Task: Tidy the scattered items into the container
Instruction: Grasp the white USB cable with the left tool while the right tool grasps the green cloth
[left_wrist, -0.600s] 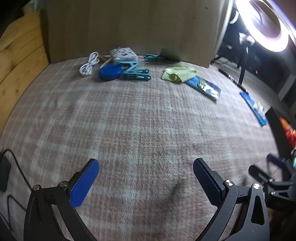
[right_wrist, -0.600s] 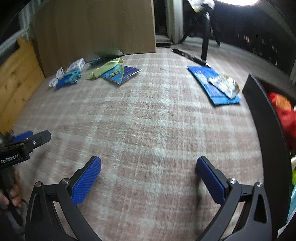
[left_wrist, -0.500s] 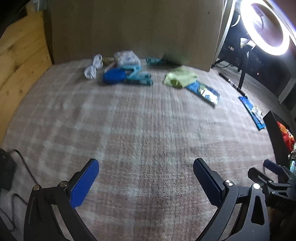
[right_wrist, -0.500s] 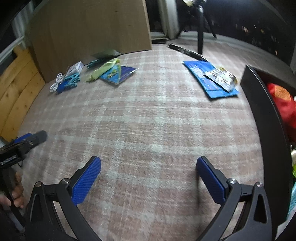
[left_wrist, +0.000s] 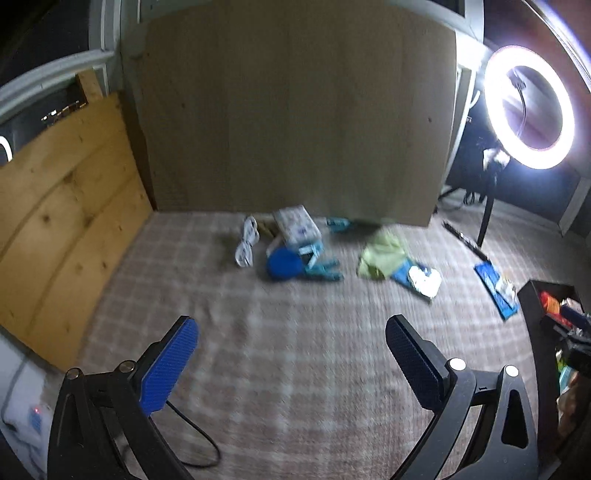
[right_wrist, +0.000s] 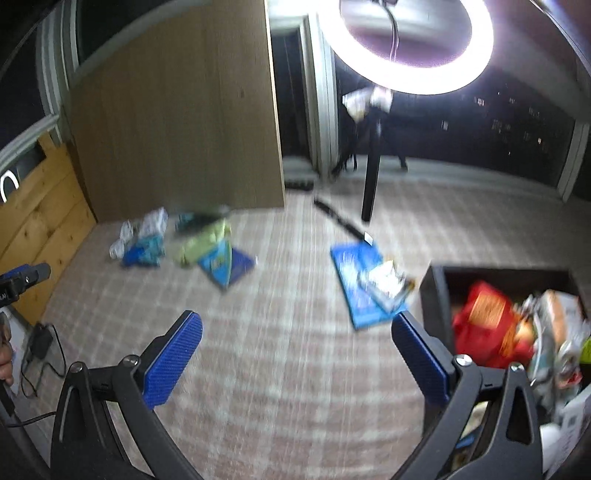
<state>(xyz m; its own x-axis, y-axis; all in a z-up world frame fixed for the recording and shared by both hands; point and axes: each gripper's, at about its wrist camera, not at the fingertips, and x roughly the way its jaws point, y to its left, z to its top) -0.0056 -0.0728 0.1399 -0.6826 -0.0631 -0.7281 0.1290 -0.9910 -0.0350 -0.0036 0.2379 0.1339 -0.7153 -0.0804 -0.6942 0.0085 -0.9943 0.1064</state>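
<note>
— Where do the loose things lie from the fingers?

— All ahead, well apart from both. The left gripper (left_wrist: 291, 354) and the right gripper (right_wrist: 295, 354) both stand with jaws spread wide and nothing between the pads, only bare checked rug (left_wrist: 295, 369) under them.

— And the container?

— The black container (right_wrist: 436, 295) sits at the rug's right edge, just beside the right gripper's right finger, already holding a red packet (right_wrist: 484, 325) and other wrappers (too blurred to name).

— Which item is nearest?

— The blue flat packet (right_wrist: 360, 291) with a silvery wrapper (right_wrist: 386, 282) on it. It lies just left of the container's near corner, ahead of the right gripper and slightly to its right, its long axis running away from the fingers. I judge the right hand the nearer one for it.

— And the left?

— The far cluster by the upright board (left_wrist: 295, 118) suits it: a white cable (left_wrist: 245, 243), a blue disc (left_wrist: 284, 264), a teal clip (left_wrist: 321, 267), a white pack (left_wrist: 297, 225), a green cloth (left_wrist: 382, 253), and another blue packet (left_wrist: 419, 278), all toward the rug's far edge.
</note>
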